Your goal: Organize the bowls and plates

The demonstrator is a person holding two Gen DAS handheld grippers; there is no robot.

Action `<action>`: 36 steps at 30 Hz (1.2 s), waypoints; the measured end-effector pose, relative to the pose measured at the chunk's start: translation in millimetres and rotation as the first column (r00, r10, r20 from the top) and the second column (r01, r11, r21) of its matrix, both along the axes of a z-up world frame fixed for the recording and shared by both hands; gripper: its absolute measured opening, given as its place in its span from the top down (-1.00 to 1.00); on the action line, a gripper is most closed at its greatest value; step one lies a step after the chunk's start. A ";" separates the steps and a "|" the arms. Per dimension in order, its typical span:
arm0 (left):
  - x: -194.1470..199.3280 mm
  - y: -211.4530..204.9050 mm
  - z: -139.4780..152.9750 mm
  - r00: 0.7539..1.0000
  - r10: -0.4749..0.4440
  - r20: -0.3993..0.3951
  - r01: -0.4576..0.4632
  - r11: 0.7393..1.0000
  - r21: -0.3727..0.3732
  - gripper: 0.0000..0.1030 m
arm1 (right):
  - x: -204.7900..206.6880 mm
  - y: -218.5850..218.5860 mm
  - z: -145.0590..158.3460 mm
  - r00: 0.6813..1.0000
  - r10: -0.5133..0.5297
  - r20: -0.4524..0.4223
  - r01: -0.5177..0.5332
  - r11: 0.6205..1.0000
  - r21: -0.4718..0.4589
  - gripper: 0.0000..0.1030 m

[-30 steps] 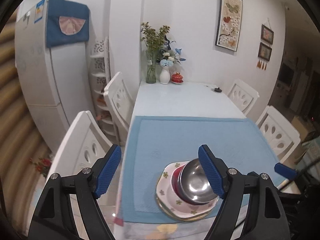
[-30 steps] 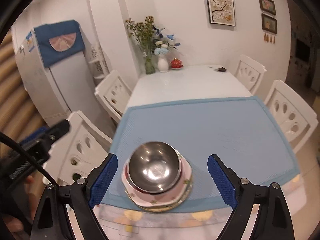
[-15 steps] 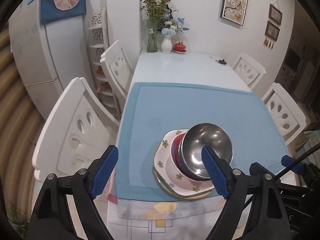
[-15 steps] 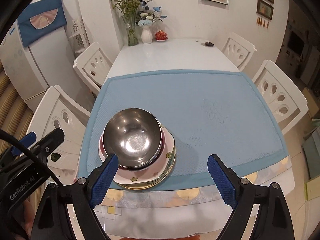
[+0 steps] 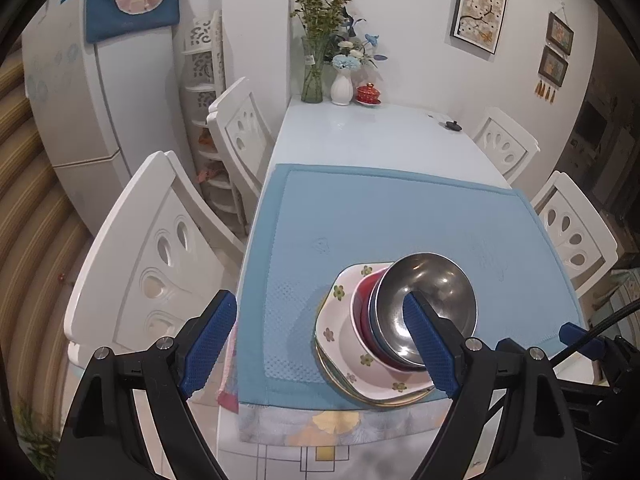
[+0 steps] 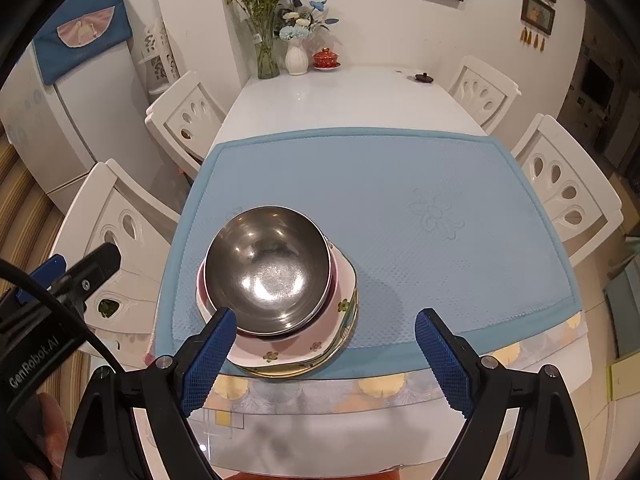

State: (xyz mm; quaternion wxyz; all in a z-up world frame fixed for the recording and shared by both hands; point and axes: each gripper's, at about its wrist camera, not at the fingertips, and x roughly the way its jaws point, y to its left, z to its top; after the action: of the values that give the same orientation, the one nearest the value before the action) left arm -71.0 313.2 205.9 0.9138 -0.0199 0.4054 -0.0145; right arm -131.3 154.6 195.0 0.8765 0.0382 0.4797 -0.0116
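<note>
A steel bowl (image 6: 268,272) sits on top of a stack: a dark blue bowl (image 5: 374,320) and a red bowl (image 5: 362,292) under it, then a white flowered plate (image 6: 296,354) on a gold-rimmed plate (image 6: 344,344). The stack stands on the blue mat (image 6: 400,200) near the table's front left edge; it also shows in the left wrist view (image 5: 432,300). My left gripper (image 5: 320,344) is open and empty, raised above the stack's left side. My right gripper (image 6: 324,356) is open and empty, raised above the stack's front right.
White chairs (image 5: 160,260) stand on both sides of the table (image 6: 340,96). Flower vases (image 6: 296,58), a red lidded cup (image 6: 326,58) and a small black lid (image 6: 424,77) are at the far end. A fridge (image 5: 92,100) stands at the left.
Both grippers have lifted up and drawn back from the stack, so the views now look down on it from higher. The stack has not moved.
</note>
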 end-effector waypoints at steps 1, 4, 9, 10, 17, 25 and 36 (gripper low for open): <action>0.6 0.0 -0.1 1.000 -0.001 0.000 0.001 1.000 0.001 -0.64 | 0.7 0.5 -0.7 1.000 0.001 -0.004 -0.001 1.000 0.000 -0.74; 0.2 1.2 1.3 1.000 0.005 0.008 -0.005 1.000 -0.003 -0.64 | 2.5 1.6 -3.3 1.000 0.000 -0.015 0.000 1.000 0.004 -0.75; -1.6 6.4 7.5 0.999 0.023 0.041 -0.023 1.000 -0.008 -0.64 | 4.4 3.4 -5.6 1.000 -0.001 -0.024 0.001 1.000 0.009 -0.75; -1.6 6.7 7.6 0.999 0.025 0.042 -0.025 1.000 -0.002 -0.64 | 4.6 3.3 -5.8 1.000 0.000 -0.026 0.000 1.000 0.011 -0.75; -0.7 7.9 5.7 0.999 0.026 0.034 -0.026 1.000 -0.005 -0.64 | 3.8 8.9 -5.0 1.000 0.004 -0.021 -0.005 1.000 -0.018 -0.75; -2.7 4.4 6.3 0.999 0.015 0.036 -0.015 1.000 0.001 -0.64 | 0.6 12.3 -4.8 1.000 0.016 -0.020 -0.016 1.000 -0.017 -0.75; -7.6 -8.3 19.4 0.999 -0.011 0.050 0.010 1.000 0.025 -0.66 | -5.2 10.4 3.4 1.000 0.004 0.009 -0.003 0.998 -0.062 -0.74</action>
State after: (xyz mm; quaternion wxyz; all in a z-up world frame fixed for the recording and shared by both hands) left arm -78.6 305.0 225.3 0.9237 -0.0059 0.3828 -0.0148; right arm -136.5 165.0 198.4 0.8795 0.0104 0.4752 -0.0247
